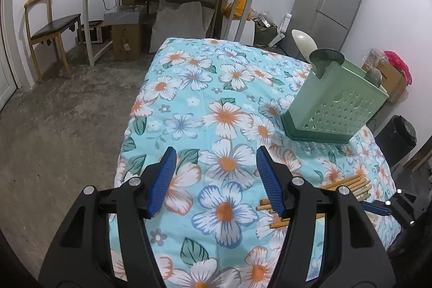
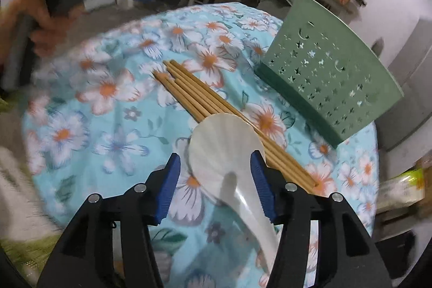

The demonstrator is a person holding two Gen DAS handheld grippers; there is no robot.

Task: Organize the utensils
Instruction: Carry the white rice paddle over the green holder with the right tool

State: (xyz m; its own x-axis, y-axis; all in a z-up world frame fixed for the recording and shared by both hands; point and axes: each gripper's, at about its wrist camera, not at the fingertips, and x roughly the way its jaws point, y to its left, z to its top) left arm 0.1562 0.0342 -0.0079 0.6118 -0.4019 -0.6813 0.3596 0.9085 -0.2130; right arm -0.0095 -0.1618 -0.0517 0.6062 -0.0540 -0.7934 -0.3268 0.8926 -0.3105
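Hovering nearest, right gripper with blue pads spread apart, straddling a white spoon without pressing on it; handle running back under the right pad, bowl lying partly over the near ends of the bamboo chopsticks. Risking a poor catch here: closing on the wide, curved bowl instead of the narrow handle, likely squirting the spoon sideways or nudging the chopsticks out of their neat bundle on the floral cloth. Waiting off to the side, left gripper, fingers likewise apart and holding nothing, floating above bare cloth with chopstick ends just right of it. Standing farther back, green utensil holder, perforated, already carrying a pale spoon in one slot. Looking light and tall, so tipping easily under a clumsy, angled insertion. Blurring throughout the right view, making exact contact hard to judge.
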